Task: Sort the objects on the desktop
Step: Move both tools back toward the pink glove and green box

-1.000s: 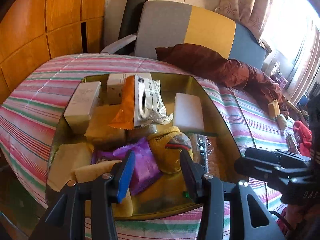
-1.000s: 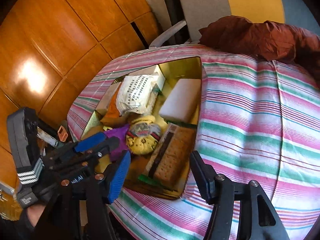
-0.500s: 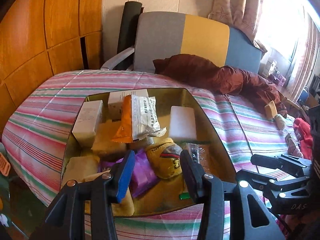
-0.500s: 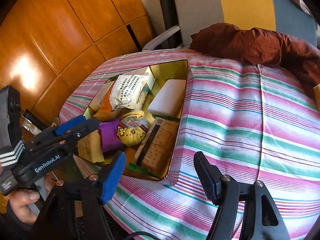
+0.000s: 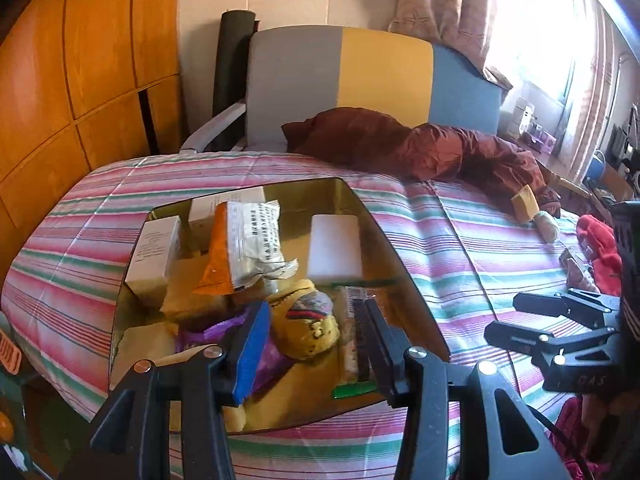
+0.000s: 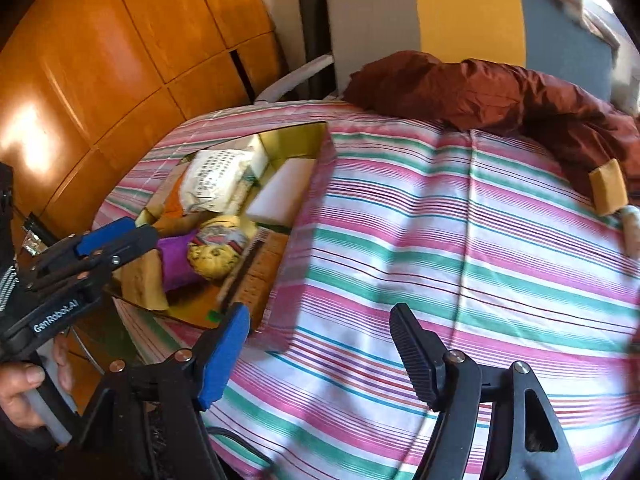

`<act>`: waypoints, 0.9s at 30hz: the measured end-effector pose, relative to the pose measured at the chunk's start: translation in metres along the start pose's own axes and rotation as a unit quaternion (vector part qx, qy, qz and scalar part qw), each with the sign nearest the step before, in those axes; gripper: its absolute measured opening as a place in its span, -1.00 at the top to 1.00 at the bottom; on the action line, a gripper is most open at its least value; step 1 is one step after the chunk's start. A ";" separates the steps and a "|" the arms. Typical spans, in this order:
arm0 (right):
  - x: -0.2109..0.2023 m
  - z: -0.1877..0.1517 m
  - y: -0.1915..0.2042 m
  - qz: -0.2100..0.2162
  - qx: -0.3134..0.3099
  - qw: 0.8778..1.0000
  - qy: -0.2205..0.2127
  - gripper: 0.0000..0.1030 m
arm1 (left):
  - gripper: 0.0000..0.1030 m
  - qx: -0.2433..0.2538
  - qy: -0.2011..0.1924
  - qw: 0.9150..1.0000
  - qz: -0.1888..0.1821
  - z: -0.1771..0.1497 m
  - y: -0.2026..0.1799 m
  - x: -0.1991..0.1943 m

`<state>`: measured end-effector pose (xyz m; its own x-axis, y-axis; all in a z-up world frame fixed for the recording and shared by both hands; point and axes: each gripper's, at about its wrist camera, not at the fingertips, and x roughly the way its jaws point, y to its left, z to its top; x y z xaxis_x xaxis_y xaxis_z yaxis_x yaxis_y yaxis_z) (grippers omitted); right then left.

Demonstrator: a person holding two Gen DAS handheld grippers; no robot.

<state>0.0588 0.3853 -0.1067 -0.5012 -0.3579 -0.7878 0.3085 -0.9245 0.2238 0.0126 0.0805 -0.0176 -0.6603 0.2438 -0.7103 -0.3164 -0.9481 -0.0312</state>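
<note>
A gold tin sits on the striped cloth, packed with a white box, an orange-and-white packet, a white block, a yellow knitted piece, a purple packet and a cracker pack. My left gripper hovers open over the tin's near end, holding nothing. My right gripper is over bare cloth to the right of the tin; its jaws are opening with nothing between them. A tan block lies far right.
A brown-red garment is heaped at the back of the cloth before a grey, yellow and blue chair. A red item lies at the right edge. Wooden panels stand to the left. A hand holds the left gripper's handle.
Both grippers have drawn back from the tin. The right gripper has shifted right over the bare cloth and its jaws have spread wider. The left jaws stay the same width.
</note>
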 end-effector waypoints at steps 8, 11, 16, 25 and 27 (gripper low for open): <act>-0.012 -0.004 -0.045 -0.036 0.034 0.999 0.004 -0.43 | 0.08 0.025 0.001 1.000 -0.018 0.005 -0.018 0.004; -0.016 -0.007 -0.062 -0.050 0.051 0.997 0.007 -0.44 | 0.08 0.033 0.005 0.999 -0.029 0.005 -0.027 0.007; -0.026 -0.013 -0.093 -0.077 0.088 0.993 0.008 -0.44 | 0.08 0.049 0.014 0.998 -0.046 0.004 -0.043 0.013; -0.060 -0.026 -0.161 -0.140 0.137 0.981 -0.004 -0.44 | 0.08 0.077 0.025 0.994 -0.071 0.004 -0.070 0.019; -0.072 -0.030 -0.184 -0.166 0.153 0.974 -0.008 -0.44 | 0.08 0.080 0.030 0.993 -0.076 0.005 -0.074 0.022</act>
<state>0.0622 0.5847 -0.1087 -0.5454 -0.0315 -0.8376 -0.1266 -0.9847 0.1194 0.0186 0.1570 -0.0275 -0.5562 0.3640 -0.7471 -0.5170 -0.8554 -0.0319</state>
